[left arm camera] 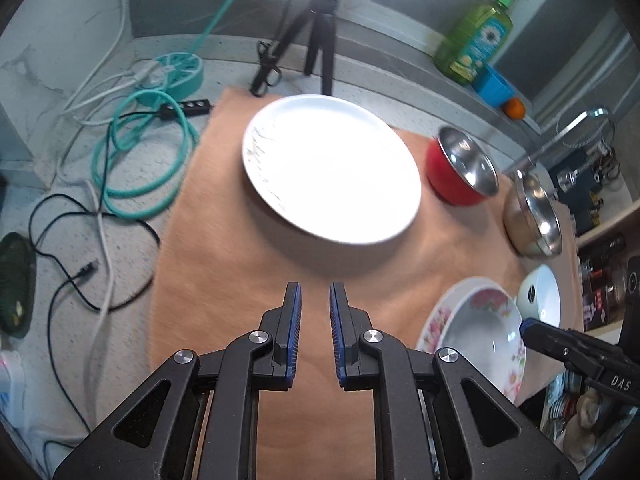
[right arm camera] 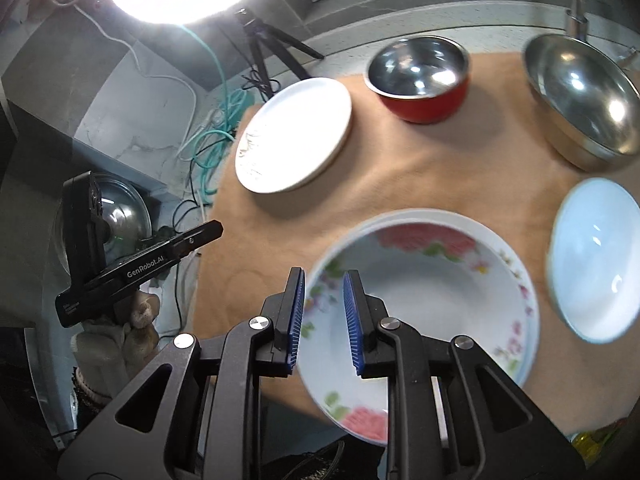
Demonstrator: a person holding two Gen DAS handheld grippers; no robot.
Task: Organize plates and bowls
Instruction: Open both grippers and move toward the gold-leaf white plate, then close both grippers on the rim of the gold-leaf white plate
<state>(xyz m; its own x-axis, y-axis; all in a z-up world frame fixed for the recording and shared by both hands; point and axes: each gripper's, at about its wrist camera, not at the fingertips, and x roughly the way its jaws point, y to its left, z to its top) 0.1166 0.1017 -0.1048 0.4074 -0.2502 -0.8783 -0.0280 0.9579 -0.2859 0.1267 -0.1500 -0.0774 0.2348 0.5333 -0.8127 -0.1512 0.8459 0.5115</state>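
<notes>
Left gripper (left arm camera: 315,300): jaws nearly shut on nothing, above bare tan cloth (left arm camera: 224,248)
Round white ceramic plate (left arm camera: 332,168): empty, straight ahead of the left gripper, well apart from it; the left hand is nearer it
Red bowl with steel lining (left arm camera: 460,168): empty, just right of the white plate
Wide steel bowl (left arm camera: 534,216): empty, further right
Floral-rimmed white deep dish (right arm camera: 420,304): sits on a plain plate, nothing inside; directly under the right gripper
Right gripper (right arm camera: 324,292): jaws a narrow gap apart, clasping nothing, seemingly astride the dish's near-left rim without pressing it
Pale white bowl (right arm camera: 592,256): empty, rightmost
</notes>
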